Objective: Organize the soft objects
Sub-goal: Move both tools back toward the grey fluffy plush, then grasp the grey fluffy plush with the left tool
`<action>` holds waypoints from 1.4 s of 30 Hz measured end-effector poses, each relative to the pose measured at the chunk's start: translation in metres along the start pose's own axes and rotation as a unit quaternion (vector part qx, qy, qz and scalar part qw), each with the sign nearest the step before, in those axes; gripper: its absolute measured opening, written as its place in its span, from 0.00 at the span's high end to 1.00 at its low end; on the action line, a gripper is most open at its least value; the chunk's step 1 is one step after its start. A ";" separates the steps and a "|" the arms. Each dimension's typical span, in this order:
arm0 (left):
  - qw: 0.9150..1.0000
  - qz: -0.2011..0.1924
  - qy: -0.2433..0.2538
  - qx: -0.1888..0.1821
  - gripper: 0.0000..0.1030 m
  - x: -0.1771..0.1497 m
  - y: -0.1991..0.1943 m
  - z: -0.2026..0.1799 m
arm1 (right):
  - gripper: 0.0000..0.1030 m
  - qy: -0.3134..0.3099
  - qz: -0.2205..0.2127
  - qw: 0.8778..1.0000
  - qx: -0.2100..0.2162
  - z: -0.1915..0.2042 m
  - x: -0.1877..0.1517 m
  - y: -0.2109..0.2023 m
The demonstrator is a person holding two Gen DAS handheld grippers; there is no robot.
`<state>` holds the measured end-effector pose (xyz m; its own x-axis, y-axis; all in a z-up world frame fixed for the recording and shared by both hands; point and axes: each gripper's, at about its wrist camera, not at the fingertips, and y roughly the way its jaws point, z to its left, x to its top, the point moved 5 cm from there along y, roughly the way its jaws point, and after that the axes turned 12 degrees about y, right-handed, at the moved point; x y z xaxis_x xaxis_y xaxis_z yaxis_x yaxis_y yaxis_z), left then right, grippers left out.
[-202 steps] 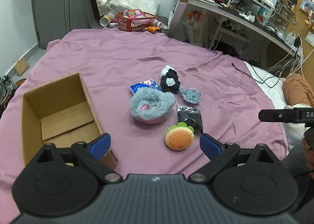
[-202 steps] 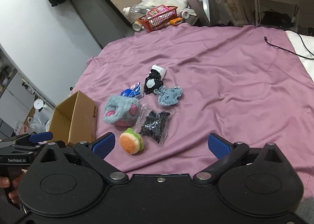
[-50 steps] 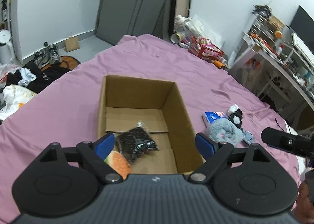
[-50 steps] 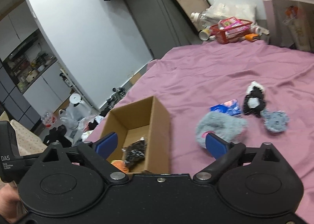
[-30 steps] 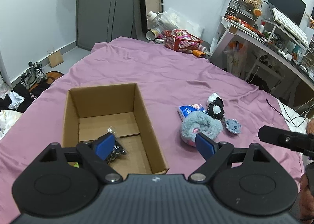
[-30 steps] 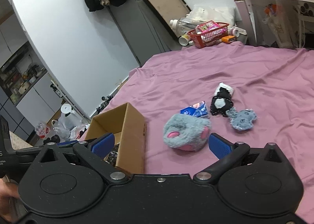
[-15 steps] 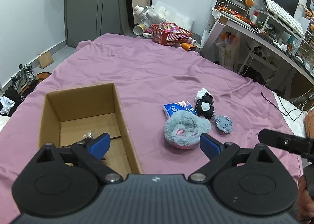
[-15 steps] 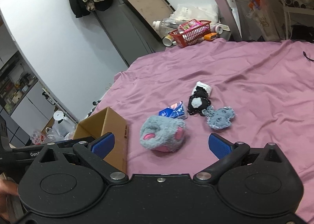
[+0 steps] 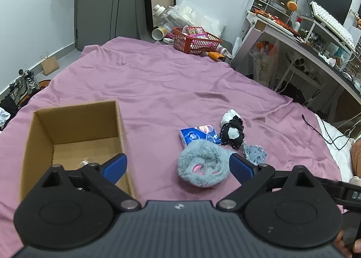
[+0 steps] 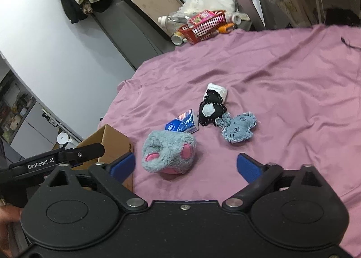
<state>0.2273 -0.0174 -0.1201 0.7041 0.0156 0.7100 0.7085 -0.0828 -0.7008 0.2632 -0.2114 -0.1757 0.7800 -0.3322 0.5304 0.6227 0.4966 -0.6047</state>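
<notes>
— How many things are on the bed (image 9: 158,81), left to right?

— One cardboard box (image 9: 74,120) on the left, open at the top. Then four loose things in a cluster: one fluffy grey slipper (image 9: 203,165) with pink patches, one blue packet (image 9: 199,136) touching its far edge, one black lace piece (image 9: 232,133) with a white patch just right of the packet, and one small grey plush (image 9: 255,153) beside that.

— And the grippers?

— Two. The left gripper (image 9: 178,166) is spread wide and holds nothing; one blue tip sits over the box's near corner, the other by the slipper's right edge. The right gripper (image 10: 186,164) is spread wide too — the slipper (image 10: 169,153) lies between its tips, untouched.

— What does one camera show that the other misses?

— The left wrist view looks down into the box: a bare floor at the back and something crinkly and clear near the front, mostly hidden behind the gripper. The right wrist view sees only the box's outer corner (image 10: 115,145), but shows the plush (image 10: 237,130) clearly, plus a white folded bit (image 10: 217,89) behind the lace.

— Anything at the far end?

— One red basket (image 9: 196,41) at the bed's far edge.
</notes>
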 end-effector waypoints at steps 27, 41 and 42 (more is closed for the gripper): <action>0.996 0.067 -0.028 -0.047 0.53 -0.002 0.081 -0.001 | 0.66 0.120 0.112 0.986 0.028 -0.013 -0.001 0.112; 0.994 0.069 -0.027 -0.085 0.66 -0.008 0.104 -0.022 | 0.80 0.126 0.090 0.987 0.027 -0.023 0.010 0.102; 0.994 0.067 -0.026 -0.087 0.66 -0.007 0.102 -0.023 | 0.80 0.123 0.087 0.988 0.027 -0.021 0.010 0.100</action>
<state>0.2933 -0.0486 -0.1950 0.7967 0.0440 0.6028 0.5919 -0.2590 -0.7633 0.3351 -0.1818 -0.2433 0.8703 -0.4197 0.2579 0.4796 0.6023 -0.6382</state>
